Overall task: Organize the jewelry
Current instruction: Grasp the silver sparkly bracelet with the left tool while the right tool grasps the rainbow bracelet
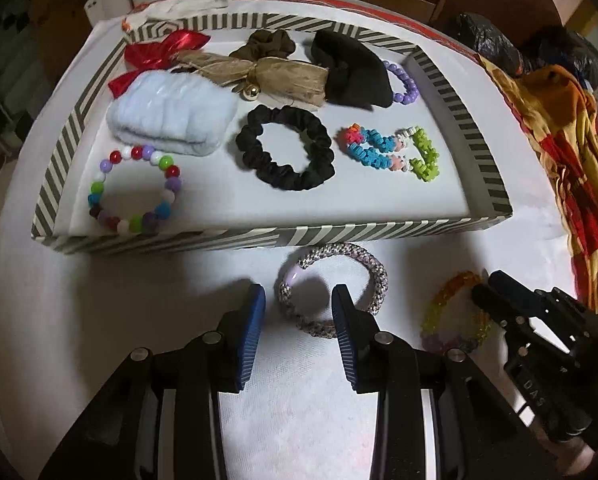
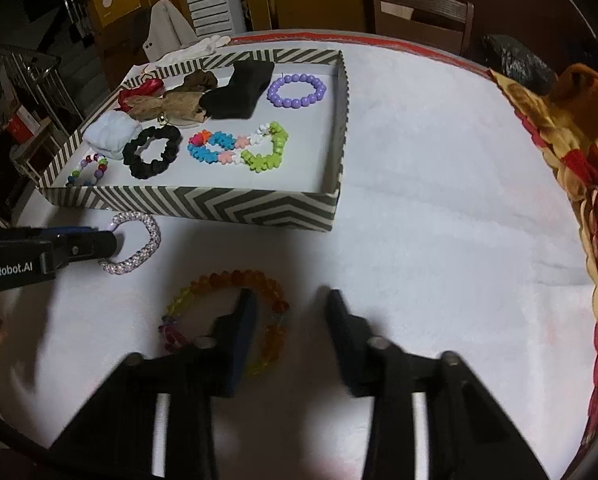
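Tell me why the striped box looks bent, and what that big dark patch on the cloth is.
Left wrist view: the fisheye lens bows the striped box edges. Right wrist view: the dark patch is a shadow around the amber bead bracelet; the right hand-held gripper looks blurred.

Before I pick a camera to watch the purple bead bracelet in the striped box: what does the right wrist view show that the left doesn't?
Right wrist only: the whole ring of the purple bead bracelet.
Left wrist only: that bracelet half hidden behind the black fabric piece.
Both: the striped box, the black scrunchie and the speckled lilac bangle on the white cloth.
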